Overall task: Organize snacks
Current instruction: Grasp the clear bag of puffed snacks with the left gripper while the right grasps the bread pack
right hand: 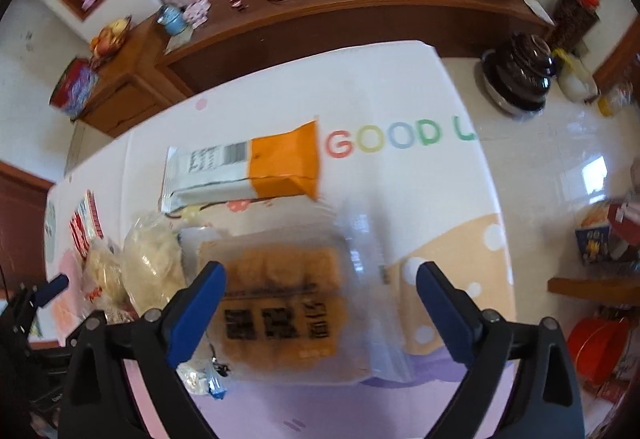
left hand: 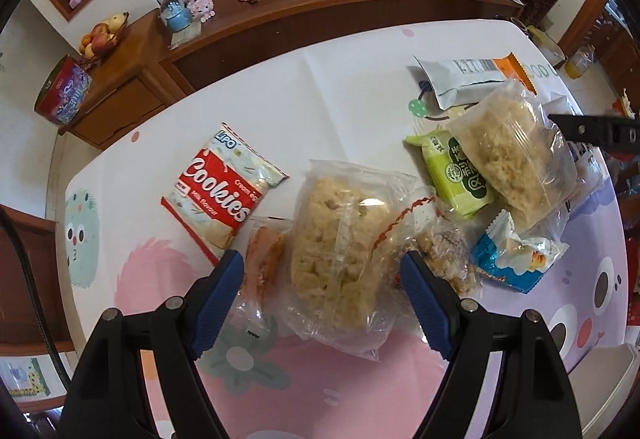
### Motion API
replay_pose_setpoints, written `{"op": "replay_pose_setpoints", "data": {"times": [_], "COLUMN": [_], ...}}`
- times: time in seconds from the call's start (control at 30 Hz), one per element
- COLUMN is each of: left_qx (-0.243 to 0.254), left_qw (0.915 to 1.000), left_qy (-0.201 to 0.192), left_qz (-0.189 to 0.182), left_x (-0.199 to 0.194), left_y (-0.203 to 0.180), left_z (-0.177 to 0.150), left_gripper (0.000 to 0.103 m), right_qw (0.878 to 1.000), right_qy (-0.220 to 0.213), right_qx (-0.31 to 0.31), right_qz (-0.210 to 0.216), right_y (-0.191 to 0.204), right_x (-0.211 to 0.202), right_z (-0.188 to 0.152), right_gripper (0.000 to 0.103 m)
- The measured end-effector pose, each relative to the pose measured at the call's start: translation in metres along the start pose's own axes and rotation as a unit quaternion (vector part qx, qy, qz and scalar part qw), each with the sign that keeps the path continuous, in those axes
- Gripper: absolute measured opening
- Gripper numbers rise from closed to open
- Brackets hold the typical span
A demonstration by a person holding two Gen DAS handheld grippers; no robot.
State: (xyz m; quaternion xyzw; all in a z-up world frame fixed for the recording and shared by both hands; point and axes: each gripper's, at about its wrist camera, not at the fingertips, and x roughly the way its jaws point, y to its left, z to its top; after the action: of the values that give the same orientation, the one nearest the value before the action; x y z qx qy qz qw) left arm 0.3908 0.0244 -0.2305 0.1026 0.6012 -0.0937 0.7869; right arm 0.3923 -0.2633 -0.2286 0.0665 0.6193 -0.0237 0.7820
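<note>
The clear pack of orange-brown cakes [right hand: 280,303] lies flat on the table [right hand: 400,87] between your right gripper [right hand: 320,275] fingers, long axis running side to side, jaws spread wide and not touching it. Your left gripper [left hand: 322,267] is open too, straddling the pale rice-cake bag [left hand: 340,251], whose long axis points away from you.

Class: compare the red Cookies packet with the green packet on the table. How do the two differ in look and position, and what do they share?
The Cookies packet is red and white with large English lettering; the green packet is lime green with a dark round emblem. The Cookies packet lies clear of the other snacks; the green packet is partly under a clear bag of pale crumbly snack. Both are sealed and lie flat on the tablecloth.
</note>
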Motion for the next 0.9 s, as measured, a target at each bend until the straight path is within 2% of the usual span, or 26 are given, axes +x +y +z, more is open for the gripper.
{"op": "replay_pose_setpoints", "data": {"times": [0.23,0.33,0.53,0.67,0.7,0.77,0.8,0.87,0.9], "left_qx": [0.003,0.012,0.024,0.036,0.037,0.042,0.044,0.042,0.039], "left_qw": [0.9998,0.9997,0.9993,0.999,0.9989,0.999,0.999,0.9991,0.9991], "left_qy": [0.0,0.001,0.0,0.01,0.012,0.007,0.006,0.003,0.004], "left_qz": [-0.019,-0.019,-0.029,-0.026,-0.024,-0.013,-0.006,-0.012,-0.015], "left_x": [0.006,0.011,0.015,0.02,0.021,0.02,0.02,0.018,0.018], "left_y": [-0.004,-0.008,-0.011,-0.018,-0.019,-0.02,-0.019,-0.016,-0.015], "left_z": [0.002,0.001,-0.001,-0.003,-0.003,-0.006,-0.007,-0.009,-0.011], "left_gripper": [0.08,0.08,0.079,0.077,0.075,0.057,0.054,0.051,0.051], "right_qw": [0.999,0.997,0.997,0.997,0.997,0.996,0.995,0.996,0.996], "right_qy": [0.002,0.019,0.023,0.051,0.058,0.064,0.063,0.054,0.051], "right_qx": [-0.04,-0.06,-0.064,-0.05,-0.05,-0.061,-0.064,-0.066,-0.068], "right_qz": [-0.028,-0.036,-0.041,-0.029,-0.026,-0.034,-0.036,-0.032,-0.028], "right_y": [0.026,0.032,0.035,0.032,0.033,0.035,0.036,0.038,0.039], "right_x": [0.009,0.019,0.021,0.031,0.033,0.035,0.035,0.029,0.025], "right_z": [-0.001,-0.003,-0.003,0.0,-0.001,-0.007,-0.01,-0.016,-0.019], "right_gripper": [0.103,0.103,0.103,0.103,0.103,0.102,0.101,0.086,0.083]}}
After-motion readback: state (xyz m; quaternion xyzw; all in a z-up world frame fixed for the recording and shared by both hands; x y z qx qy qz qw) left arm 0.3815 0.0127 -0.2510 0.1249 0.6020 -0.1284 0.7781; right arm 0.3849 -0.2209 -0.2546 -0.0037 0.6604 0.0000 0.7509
